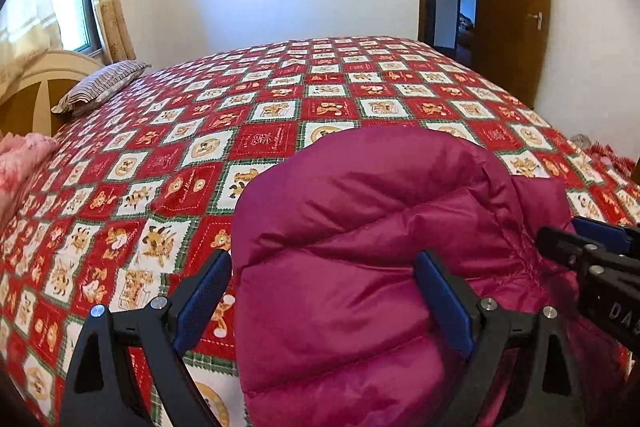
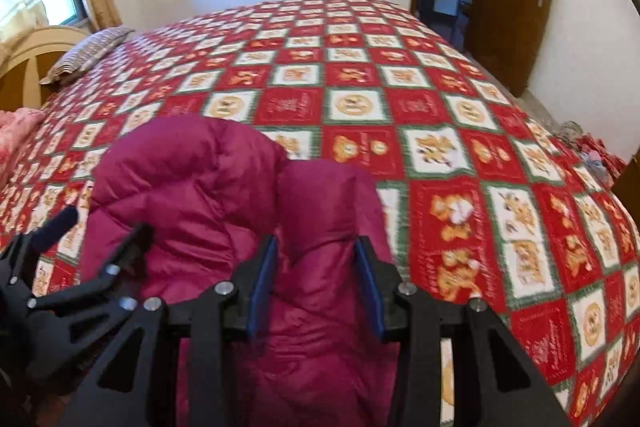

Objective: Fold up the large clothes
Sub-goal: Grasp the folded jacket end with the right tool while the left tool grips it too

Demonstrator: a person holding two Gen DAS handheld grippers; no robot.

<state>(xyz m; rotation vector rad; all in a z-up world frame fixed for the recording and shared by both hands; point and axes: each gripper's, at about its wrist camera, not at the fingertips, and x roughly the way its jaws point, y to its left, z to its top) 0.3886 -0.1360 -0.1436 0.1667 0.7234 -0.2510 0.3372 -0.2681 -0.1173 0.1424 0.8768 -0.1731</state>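
A magenta puffy down jacket [image 1: 360, 227] lies bunched at the near edge of the bed; it also shows in the right wrist view [image 2: 224, 195]. My left gripper [image 1: 324, 291] is open wide, its jaws on either side of a thick fold of the jacket. My right gripper [image 2: 316, 275] has its jaws partly closed on a narrower fold of the jacket [image 2: 324, 211]. The right gripper shows at the right edge of the left wrist view [image 1: 592, 267]. The left gripper shows at the left of the right wrist view [image 2: 80, 259].
The bed carries a red, white and green bear-patterned cover [image 1: 280, 99]. A striped pillow [image 1: 100, 87] and a beige headboard [image 1: 36, 83] are at the far left. Pink bedding [image 1: 20, 155] lies at the left edge. A brown door [image 1: 512, 7] stands open at the far right.
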